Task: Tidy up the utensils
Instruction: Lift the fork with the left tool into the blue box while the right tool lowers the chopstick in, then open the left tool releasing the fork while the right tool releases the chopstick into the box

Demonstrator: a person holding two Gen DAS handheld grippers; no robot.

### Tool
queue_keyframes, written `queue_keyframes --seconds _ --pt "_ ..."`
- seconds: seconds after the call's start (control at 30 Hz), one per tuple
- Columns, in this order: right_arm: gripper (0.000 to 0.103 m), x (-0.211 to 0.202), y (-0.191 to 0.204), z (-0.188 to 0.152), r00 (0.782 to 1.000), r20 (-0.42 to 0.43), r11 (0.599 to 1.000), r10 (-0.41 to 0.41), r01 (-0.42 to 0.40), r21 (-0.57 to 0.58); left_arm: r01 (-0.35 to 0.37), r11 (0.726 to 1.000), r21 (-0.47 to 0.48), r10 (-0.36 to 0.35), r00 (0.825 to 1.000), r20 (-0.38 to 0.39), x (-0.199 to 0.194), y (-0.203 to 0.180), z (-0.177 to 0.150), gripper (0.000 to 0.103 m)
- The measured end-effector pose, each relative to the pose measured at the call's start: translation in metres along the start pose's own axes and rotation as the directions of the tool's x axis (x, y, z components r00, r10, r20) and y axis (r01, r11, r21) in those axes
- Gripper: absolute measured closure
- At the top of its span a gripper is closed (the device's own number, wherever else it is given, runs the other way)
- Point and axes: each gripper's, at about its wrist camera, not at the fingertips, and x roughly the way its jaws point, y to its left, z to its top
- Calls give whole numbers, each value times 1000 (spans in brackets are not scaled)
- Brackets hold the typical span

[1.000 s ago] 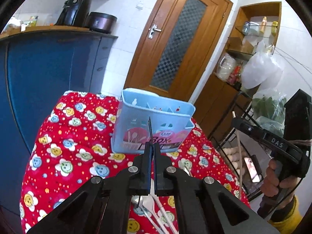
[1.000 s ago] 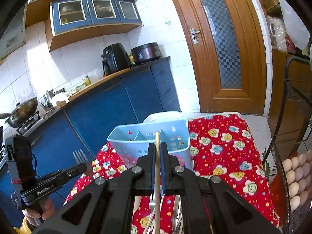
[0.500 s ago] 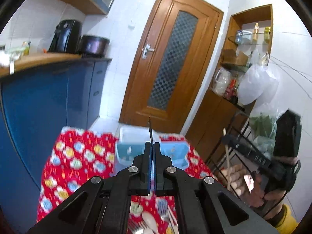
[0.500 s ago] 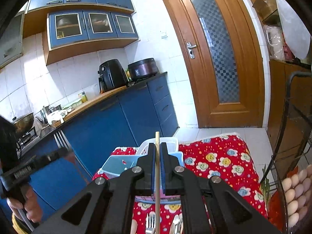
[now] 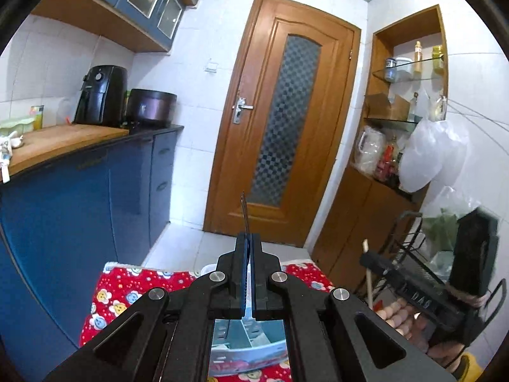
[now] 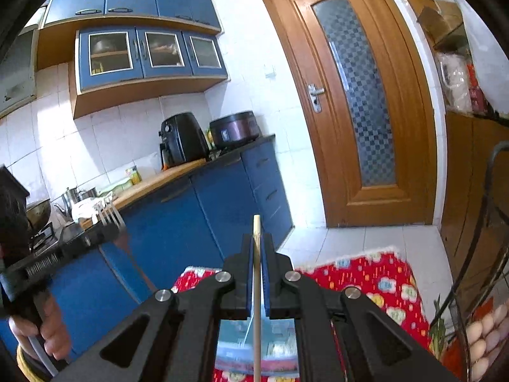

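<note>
Above the red flowered tablecloth, left side first: the left gripper is clamped tight on a metal fork, seen edge-on from its own camera, thin dark blade rising straight up past the fingertips. From the right wrist view the same fork shows its tines pointing up, handle slanting down-right below the jaws, with a hand around the grip at lower left. Directly under the left gripper, between its arms, sits the light blue utensil caddy on the cloth, dividers visible. Moving right: the right gripper is closed narrow on a wooden chopstick, upright, tip just above the fingertips, shaft running down through the jaws over the same caddy, blurred here. In the left view this gripper hangs at the right edge, chopstick upright, held well right of the caddy, near the wire rack with eggs.
</note>
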Motion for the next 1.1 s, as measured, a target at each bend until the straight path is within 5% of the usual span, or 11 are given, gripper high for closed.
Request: queue_keyframes --seconds 0.53,1.1 --pt "97 59 -5 0 984 167 996 -69 77 -43 -19 999 -28 16 996 -88 55 15 -38 102" --pt "97 73 -15 -52 993 71 992 -94 100 -81 -19 998 -54 11 988 -152 81 29 -72 102"
